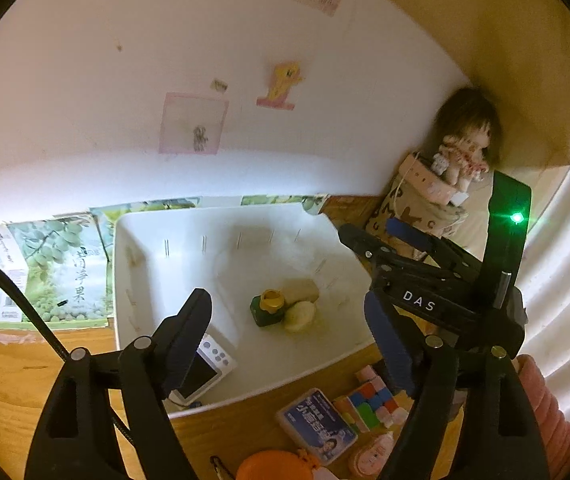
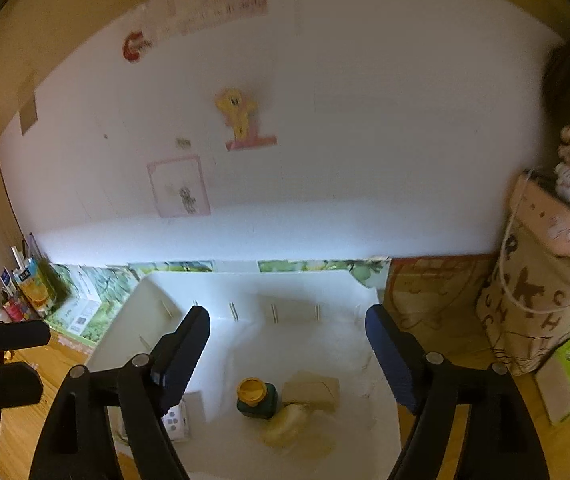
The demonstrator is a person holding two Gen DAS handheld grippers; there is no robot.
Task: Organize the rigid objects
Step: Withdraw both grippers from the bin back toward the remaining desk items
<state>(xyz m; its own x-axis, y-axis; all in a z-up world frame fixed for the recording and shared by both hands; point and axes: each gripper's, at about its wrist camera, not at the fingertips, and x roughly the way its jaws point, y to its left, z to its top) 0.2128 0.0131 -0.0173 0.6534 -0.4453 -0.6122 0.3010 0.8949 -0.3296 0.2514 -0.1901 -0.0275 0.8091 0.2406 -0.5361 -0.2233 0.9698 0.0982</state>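
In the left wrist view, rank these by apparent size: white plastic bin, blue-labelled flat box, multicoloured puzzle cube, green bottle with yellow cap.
1. White plastic bin, clearly largest.
2. Blue-labelled flat box.
3. Multicoloured puzzle cube, partly hidden behind a finger.
4. Green bottle with yellow cap.
The box and cube lie nearer the camera than the bottle, so the lower ranks are unsure.

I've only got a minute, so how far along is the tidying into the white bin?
Done: the white bin already holds a green bottle, a pale round object and a small white device. In hand: nothing; the left gripper and right gripper are both open and empty above the bin. Left: the blue box, colour cube and orange object on the wooden table.
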